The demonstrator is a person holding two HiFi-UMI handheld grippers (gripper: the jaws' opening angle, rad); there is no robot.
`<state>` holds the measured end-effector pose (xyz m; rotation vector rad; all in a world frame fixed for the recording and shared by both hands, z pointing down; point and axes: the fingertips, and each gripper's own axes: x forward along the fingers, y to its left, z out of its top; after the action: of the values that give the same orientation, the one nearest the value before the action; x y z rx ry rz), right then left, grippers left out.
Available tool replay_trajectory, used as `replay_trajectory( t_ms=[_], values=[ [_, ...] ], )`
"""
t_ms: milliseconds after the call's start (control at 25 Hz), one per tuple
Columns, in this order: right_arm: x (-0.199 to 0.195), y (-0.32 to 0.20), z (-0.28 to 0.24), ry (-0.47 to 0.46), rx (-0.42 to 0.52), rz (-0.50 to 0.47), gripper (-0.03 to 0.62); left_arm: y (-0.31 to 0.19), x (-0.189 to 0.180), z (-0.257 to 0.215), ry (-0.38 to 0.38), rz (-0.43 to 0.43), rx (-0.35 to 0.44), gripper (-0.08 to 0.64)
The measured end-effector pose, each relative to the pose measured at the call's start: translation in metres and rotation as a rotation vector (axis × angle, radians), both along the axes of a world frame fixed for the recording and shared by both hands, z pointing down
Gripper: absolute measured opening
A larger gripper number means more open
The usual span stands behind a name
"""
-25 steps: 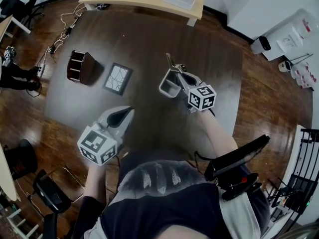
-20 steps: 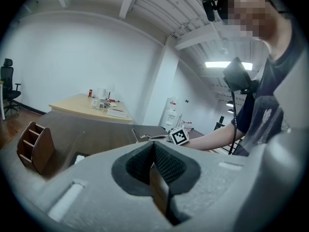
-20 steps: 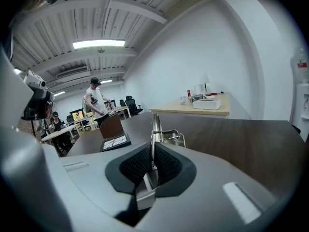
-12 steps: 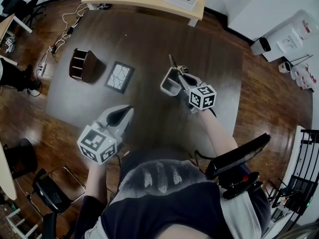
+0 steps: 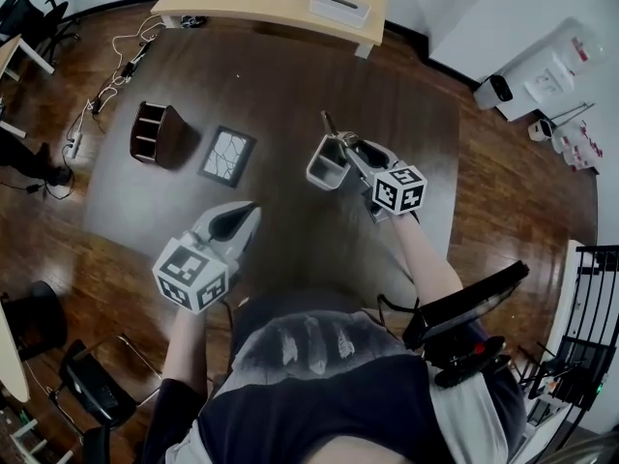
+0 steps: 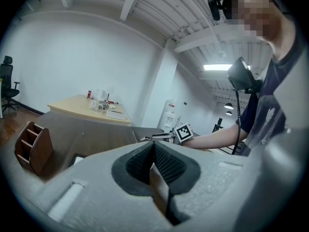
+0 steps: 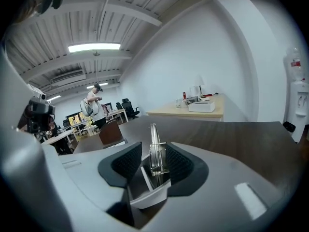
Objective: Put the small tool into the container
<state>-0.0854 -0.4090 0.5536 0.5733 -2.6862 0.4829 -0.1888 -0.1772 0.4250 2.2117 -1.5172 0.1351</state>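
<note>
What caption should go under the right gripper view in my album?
Right gripper, jaws opening, with the thin metal tool between them, standing in the grey container.

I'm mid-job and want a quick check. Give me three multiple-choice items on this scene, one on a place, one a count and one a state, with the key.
1. Where is the small tool?
A. on the floor
B. standing in the grey container
C. on the beige desk

2. How many things stand directly on the dark table?
A. one
B. three
C. six

3. How are the jaws of the left gripper?
A. together, empty
B. wide apart
C. clamped on the tool

Key:
1 B: the right gripper view shows the tool upright in the container, between the opening jaws of the right gripper.
2 B: the wooden organiser, the framed tile and the container.
3 A: its pads meet with nothing between them.
</note>
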Motion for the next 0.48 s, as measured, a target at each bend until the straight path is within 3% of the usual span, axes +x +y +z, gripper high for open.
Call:
replay_trajectory(
  t_ms=[160,240,480],
  values=[
    [0.002,-0.001,-0.035,-0.048,0.032,0.04,0.097,-0.007,-0.002,-0.01,-0.003,0.041,0.046,-0.004],
    [0.001,0.002,-0.052,-0.059,0.023,0.048,0.012,-0.008,-0.005,-0.012,0.011,0.055,0.06,-0.004],
    [0.002,0.02,-0.09,-0.127,-0.047,0.039,0.002,-0.014,-0.002,-0.006,0.069,0.128,0.077,-0.003]
  ],
)
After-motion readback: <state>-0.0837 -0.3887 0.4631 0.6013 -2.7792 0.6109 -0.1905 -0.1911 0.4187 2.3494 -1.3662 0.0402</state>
